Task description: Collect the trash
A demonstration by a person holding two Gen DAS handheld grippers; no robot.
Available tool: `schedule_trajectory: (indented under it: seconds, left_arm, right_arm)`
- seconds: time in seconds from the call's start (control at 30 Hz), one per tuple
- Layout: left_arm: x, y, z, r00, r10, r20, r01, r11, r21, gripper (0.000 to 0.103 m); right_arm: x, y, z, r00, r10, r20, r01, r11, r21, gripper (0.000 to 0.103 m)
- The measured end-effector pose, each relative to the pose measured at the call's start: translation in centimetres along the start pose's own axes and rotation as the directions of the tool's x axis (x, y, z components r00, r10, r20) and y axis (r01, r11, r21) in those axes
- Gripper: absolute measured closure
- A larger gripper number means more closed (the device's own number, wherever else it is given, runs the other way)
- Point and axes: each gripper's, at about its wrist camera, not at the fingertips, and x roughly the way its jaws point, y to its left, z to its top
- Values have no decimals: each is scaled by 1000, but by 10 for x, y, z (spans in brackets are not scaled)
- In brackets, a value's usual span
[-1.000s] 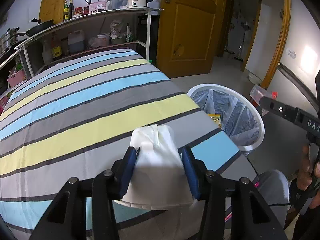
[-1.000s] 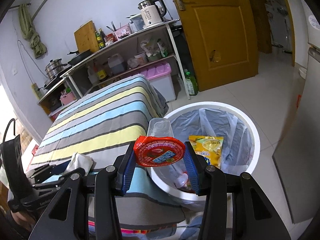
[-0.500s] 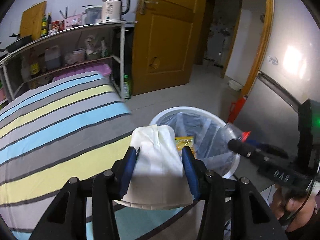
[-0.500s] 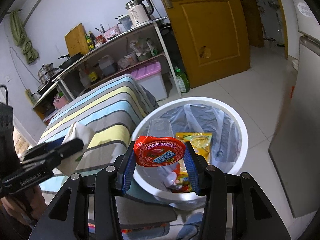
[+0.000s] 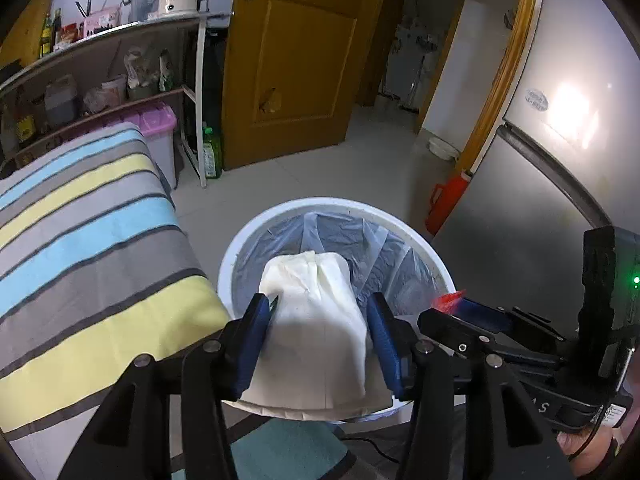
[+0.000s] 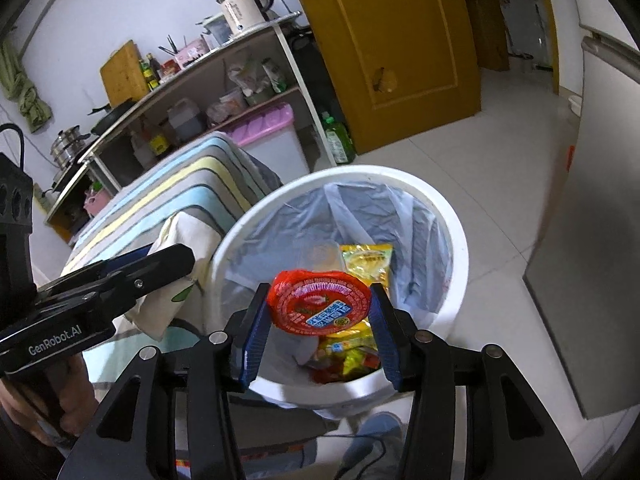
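Crumpled cream-white paper bag (image 5: 316, 328) clamped in left gripper (image 5: 318, 320), over near rim of white round plastic-lined bin (image 5: 240, 248); red foil-lidded clear plastic cup (image 6: 320, 306) gripped by right gripper (image 6: 318, 320) above bin's yellow snack wrappers (image 6: 366, 258); striped tablecloth (image 5: 92, 240) left.

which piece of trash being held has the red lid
The clear cup in the right gripper, over the bin. The left gripper holds a plain white bag.

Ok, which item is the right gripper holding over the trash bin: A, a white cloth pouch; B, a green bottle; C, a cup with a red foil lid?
C: the right gripper is shut on the cup with a red foil lid above the trash bin.
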Motion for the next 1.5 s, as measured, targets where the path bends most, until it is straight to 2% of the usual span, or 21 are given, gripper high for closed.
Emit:
schedule_trajectory:
  seconds: [0.07,0.4,0.5,0.63,1.03,1.5]
  left_arm:
    - [4,0,0,1000,-4,-8,4,1000,0,50]
    - [-1,3,-1,1000,-17,3,18,1000,-8,49]
    - [-4,4,-2,999,-27,22,27,1000,-14,44]
    - [-9,8,-5,999,-26,25,27,999,-32,44]
    - [-73,16,-20,990,-18,136,23,999,-38,44]
    - [-142,25,-61,970,59,237,-50,998,-45,44]
  right_arm:
    - [1,-4,0,1000,2,-3,-2,1000,8,49]
    - [-13,-3,2,1000,-3,31,3,1000,2,48]
    - [-21,-1,2,999,-8,44,8,1000,-3,48]
    - [-33,5,3,998,-17,61,18,1000,-14,48]
    - [-73,52,-5,991,3,131,10,995,-100,48]
    - [-115,110,-42,976,18,216,28,977,-209,48]
